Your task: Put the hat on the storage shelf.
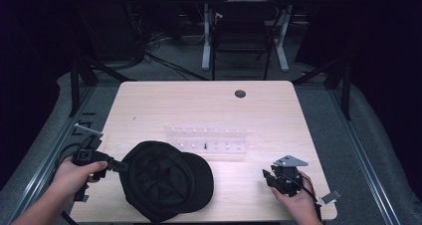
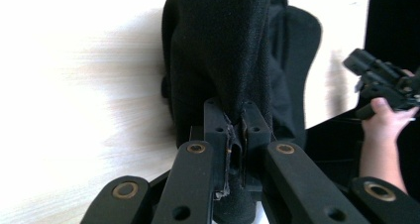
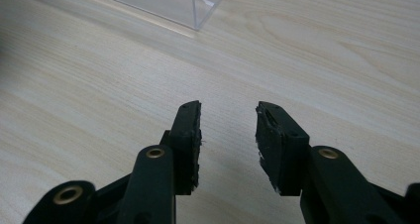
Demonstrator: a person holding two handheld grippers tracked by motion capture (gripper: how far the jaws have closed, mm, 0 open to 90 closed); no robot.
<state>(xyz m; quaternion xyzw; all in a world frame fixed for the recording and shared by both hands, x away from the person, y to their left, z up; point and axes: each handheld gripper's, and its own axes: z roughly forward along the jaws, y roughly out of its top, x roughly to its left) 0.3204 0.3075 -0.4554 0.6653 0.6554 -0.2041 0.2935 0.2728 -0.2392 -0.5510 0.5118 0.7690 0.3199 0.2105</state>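
Observation:
A black cap (image 1: 166,179) lies near the front of the pale wooden table (image 1: 209,105), its brim toward the right. My left gripper (image 1: 121,166) is at the cap's left edge, shut on the fabric. In the left gripper view the black cap (image 2: 223,55) rises from between the closed jaws, and the left gripper (image 2: 234,130) pinches a fold of it. My right gripper (image 1: 265,176) rests low over the table at the front right, apart from the cap. In the right gripper view the right gripper (image 3: 228,127) stands open over bare wood with nothing between its pads.
A clear plastic rack (image 1: 206,141) with small pegs lies across the table's middle, behind the cap; its corner (image 3: 198,6) shows ahead of the right gripper. A round cable hole (image 1: 240,93) sits near the far edge. A chair (image 1: 242,33) and desk legs stand beyond the table.

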